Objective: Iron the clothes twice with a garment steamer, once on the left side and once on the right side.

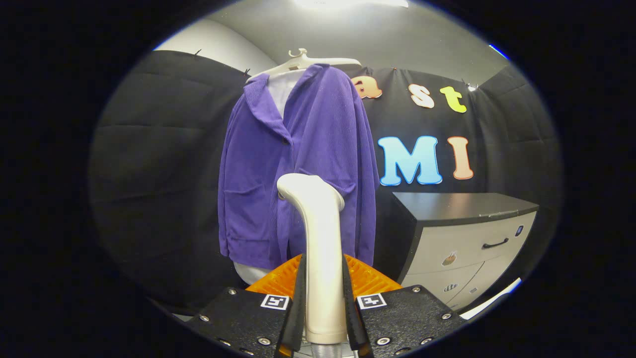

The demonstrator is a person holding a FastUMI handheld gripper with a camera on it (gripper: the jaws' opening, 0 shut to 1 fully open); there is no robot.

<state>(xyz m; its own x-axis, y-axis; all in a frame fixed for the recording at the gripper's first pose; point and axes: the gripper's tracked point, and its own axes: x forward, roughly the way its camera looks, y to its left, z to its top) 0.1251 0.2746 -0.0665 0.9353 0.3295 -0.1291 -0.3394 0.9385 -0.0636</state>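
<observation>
Here, left of centre in the frame, the purple jacket (298, 169) hangs on a white hanger (303, 63), its long axis vertical. At centre bottom the gripper (323, 308) has both fingers clamped on the steamer (320, 248) handle, upright, its head overlapping the jacket's lower front, probably nearer its right panel; contact cannot be told. To the right stands a drawer cabinet (467, 238).

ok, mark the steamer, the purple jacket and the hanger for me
steamer (322, 248): gripper view, mid handle, gripped between both fingers of the gripper (323, 318).
purple jacket (323, 139): gripper view, right front panel, beyond the steamer head.
hanger (303, 62): gripper view, white shoulder bar under the hook.
</observation>
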